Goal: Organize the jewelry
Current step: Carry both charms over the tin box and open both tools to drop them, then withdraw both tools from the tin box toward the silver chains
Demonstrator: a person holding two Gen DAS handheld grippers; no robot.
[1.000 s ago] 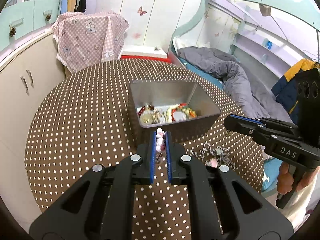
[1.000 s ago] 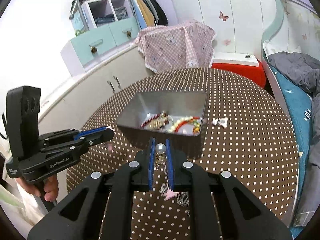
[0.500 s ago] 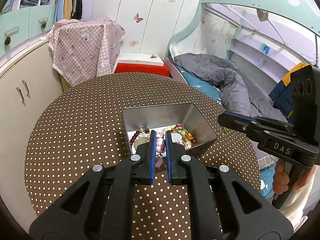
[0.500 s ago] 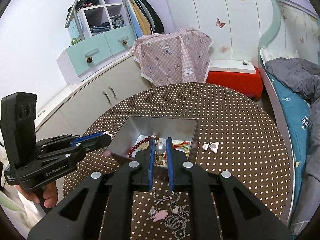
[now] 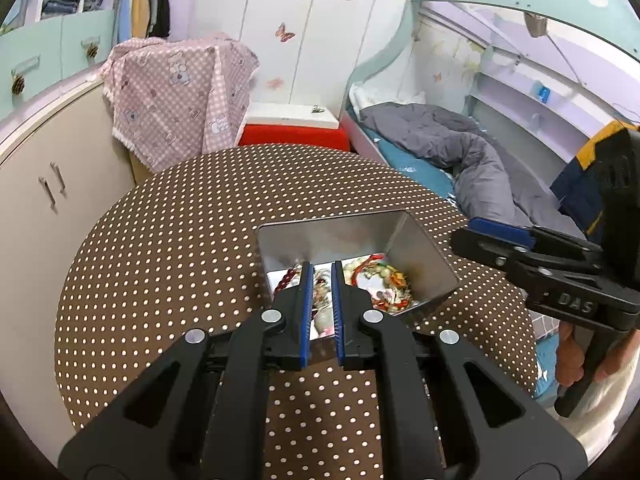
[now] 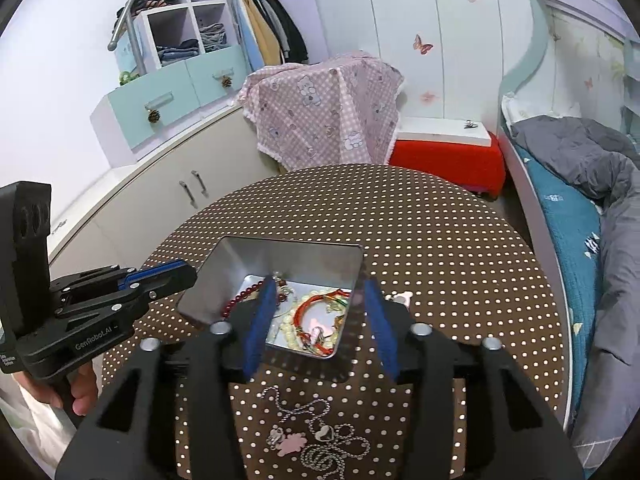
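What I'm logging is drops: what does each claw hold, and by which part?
Right claw: open, nothing held. Left claw seems pinched on a pale bead strand, mid-finger; which part is unclear.

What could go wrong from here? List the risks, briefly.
1. The left gripper pinches pale beads right above the tin's near edge; let go there, they may land on the rim or outside.
2. The chains on the table lie tangled in front of the tin; lifting one could drag the others along.
3. The right gripper is wide open over the tin, and one finger could knock the charm beside it.
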